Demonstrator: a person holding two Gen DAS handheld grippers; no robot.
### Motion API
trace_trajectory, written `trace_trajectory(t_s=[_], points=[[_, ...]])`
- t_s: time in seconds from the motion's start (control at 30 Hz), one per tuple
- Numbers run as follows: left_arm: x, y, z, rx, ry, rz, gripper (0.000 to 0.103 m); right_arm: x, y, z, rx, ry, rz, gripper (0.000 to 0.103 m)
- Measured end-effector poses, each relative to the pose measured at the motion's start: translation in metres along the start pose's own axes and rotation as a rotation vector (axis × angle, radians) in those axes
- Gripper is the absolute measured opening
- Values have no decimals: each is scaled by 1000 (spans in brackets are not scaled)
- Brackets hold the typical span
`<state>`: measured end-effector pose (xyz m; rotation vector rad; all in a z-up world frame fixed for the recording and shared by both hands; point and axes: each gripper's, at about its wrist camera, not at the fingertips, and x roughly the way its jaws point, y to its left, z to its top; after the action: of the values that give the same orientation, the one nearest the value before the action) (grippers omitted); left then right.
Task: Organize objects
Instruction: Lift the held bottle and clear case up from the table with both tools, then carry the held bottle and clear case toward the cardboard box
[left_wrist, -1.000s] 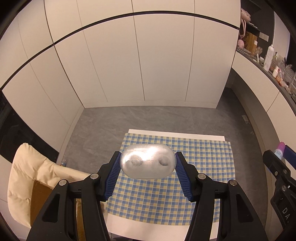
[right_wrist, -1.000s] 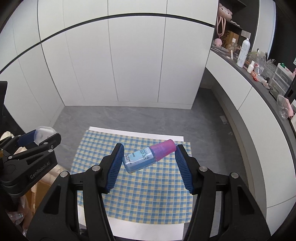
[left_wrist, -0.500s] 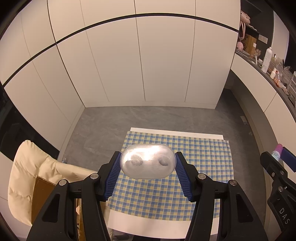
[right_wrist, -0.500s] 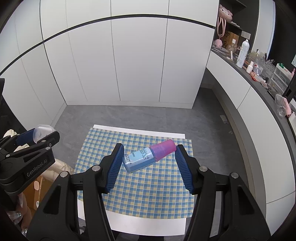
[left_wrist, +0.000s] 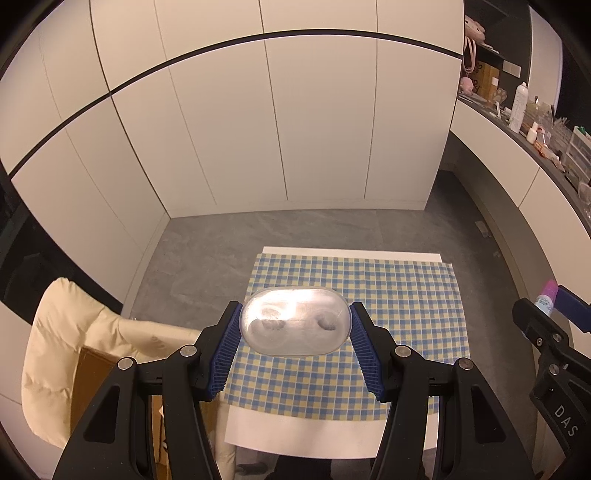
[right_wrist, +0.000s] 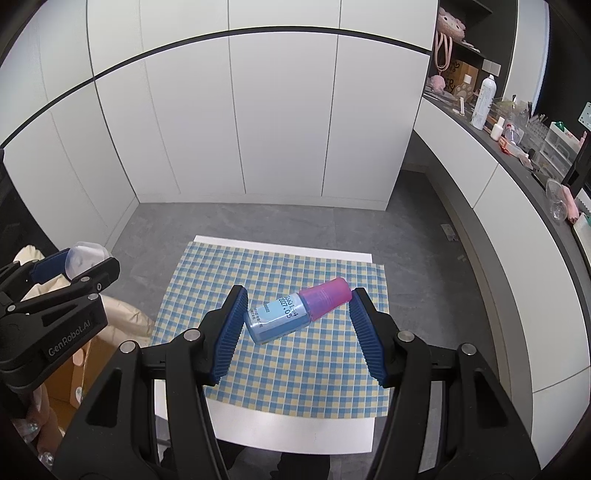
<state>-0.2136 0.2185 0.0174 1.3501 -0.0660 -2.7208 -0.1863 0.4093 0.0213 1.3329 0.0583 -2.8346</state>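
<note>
My left gripper (left_wrist: 294, 326) is shut on a clear oval plastic case (left_wrist: 294, 321), held high above a white table with a blue and yellow checked cloth (left_wrist: 391, 295). My right gripper (right_wrist: 297, 315) is shut on a small blue bottle with a pink cap (right_wrist: 295, 314), gripped end to end and tilted, also well above the cloth (right_wrist: 295, 365). The left gripper shows at the left edge of the right wrist view (right_wrist: 79, 267), the right gripper at the right edge of the left wrist view (left_wrist: 550, 306).
A cream padded chair (left_wrist: 70, 343) with a cardboard box (left_wrist: 92, 380) stands left of the table. White cabinet doors (left_wrist: 277, 129) close off the far side beyond grey floor. A cluttered dark counter (right_wrist: 517, 147) runs along the right.
Both grippers have risen with their objects: the table looks smaller and farther below. The grips have not changed.
</note>
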Motion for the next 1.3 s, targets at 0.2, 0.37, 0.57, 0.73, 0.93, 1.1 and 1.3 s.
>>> trace_trajectory(t_s=[0.2,0.37,0.57,0.73,0.93,1.1,1.3], points=[[-17,13,-27,-31,-8,1,58,-15,2,-25,-6,18,-6,60],[-30,22,-51,-37,-23,12,58,-27,3,-52,-7,32,-11,60],[-34,31,-88,-29,10,-20,58,-42,4,-92,20,38,-14,60],[-46,48,-119,-29,12,-27,58,-55,6,-125,40,44,-9,60],[-65,66,-153,-30,-3,-27,58,-66,10,-160,51,51,-33,60],[-75,79,-183,-52,-5,-26,58,-72,10,-187,60,73,-30,60],[-82,80,-221,-21,-11,38,58,-81,8,-223,50,93,-30,60]])
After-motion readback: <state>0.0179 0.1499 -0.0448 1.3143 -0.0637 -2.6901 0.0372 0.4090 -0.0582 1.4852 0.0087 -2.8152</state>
